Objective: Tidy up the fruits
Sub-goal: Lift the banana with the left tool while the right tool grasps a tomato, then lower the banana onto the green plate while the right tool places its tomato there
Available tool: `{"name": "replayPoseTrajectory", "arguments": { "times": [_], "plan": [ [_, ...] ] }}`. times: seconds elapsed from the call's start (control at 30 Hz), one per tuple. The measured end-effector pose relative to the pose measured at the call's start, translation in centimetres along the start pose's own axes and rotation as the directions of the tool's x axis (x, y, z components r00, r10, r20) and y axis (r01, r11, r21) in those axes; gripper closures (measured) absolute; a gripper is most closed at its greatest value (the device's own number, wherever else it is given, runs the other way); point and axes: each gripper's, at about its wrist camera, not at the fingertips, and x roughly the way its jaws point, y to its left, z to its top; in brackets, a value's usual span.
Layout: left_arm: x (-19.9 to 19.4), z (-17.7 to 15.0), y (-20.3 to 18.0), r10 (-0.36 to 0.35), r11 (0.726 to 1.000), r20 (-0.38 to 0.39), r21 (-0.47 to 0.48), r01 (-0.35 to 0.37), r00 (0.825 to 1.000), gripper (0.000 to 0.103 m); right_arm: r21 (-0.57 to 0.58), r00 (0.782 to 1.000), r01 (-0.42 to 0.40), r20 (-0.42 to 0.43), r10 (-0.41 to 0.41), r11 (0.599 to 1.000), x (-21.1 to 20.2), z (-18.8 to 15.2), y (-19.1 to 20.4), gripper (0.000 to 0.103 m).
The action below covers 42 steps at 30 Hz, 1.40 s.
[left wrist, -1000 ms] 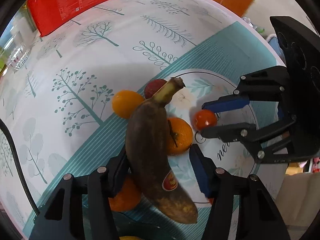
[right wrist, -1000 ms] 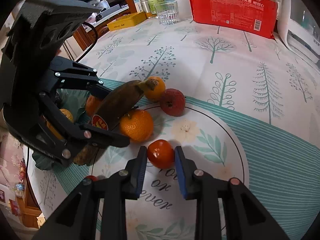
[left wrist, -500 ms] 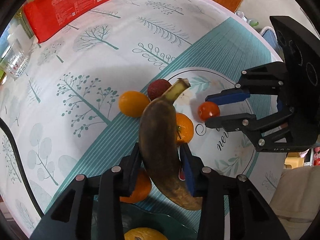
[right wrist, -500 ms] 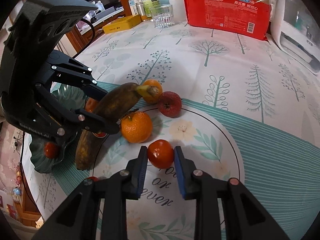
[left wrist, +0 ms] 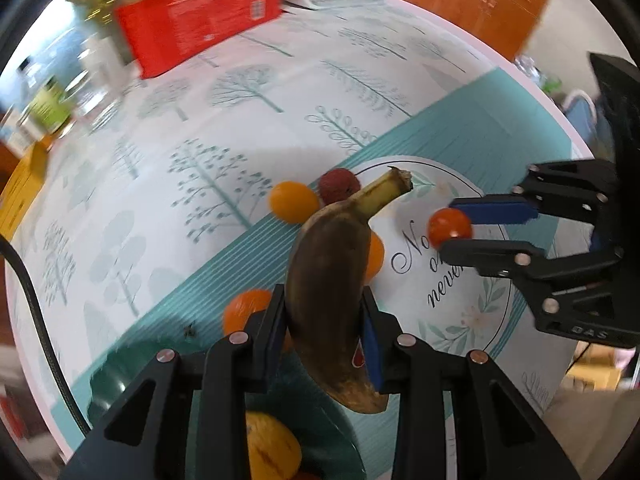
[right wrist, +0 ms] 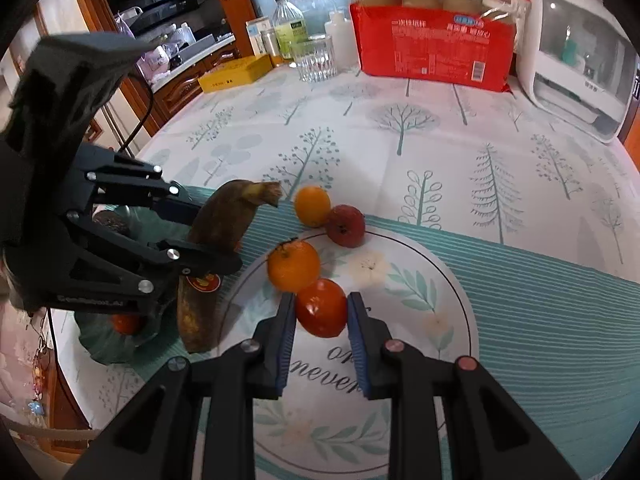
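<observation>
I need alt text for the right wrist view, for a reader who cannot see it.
The right tongs grip a small red tomato above a round printed tablecloth. To the left, the left tongs hold a brown banana; an orange lies beside.

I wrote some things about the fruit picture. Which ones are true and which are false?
1. The left gripper holds the banana. True.
2. The right gripper is empty. False: it is shut on the tomato.
3. The red package lies flat beside the fruit. False: it stands at the far end of the table.
4. A green bowl sits near the table edge. True.
</observation>
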Motion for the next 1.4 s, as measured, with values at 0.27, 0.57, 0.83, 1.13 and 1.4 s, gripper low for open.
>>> {"name": "replayPoseTrajectory", "arguments": {
  "times": [0.27,0.57,0.83,1.13,1.4],
  "plan": [
    [-2.0,-3.1,0.7,0.023,0.974,0.051,-0.226,-0.011,0.998,0.071,-0.001,0.999,0.014,0.049,-0.014,1.000,-3.0,-0.1,1.8,0.078],
    [-6.9,-5.3,1.2,0.019,0.935,0.135,-0.353,0.031,0.991,0.072,-0.047,0.995,0.043,0.097,-0.039,0.998,-6.8,0.1,5.1,0.078],
    [-12.3,-8.8,2.3,0.063,0.926,0.178,-0.378,0.009,0.982,0.072,-0.108,0.993,0.017,0.115,-0.005,0.994,-8.7,0.8,10.1,0.078],
    [-13.5,-14.8,7.1,0.145,0.881,0.137,-0.468,-0.066,0.980,0.071,-0.108,0.998,-0.040,0.049,0.045,0.993,-5.1,1.8,15.1,0.078],
    [-11.9,-18.0,11.1,0.129,0.851,0.099,-0.522,-0.059,0.987,0.071,-0.087,0.997,-0.064,-0.040,0.061,0.994,0.3,2.3,18.2,0.078]
  ]
}}
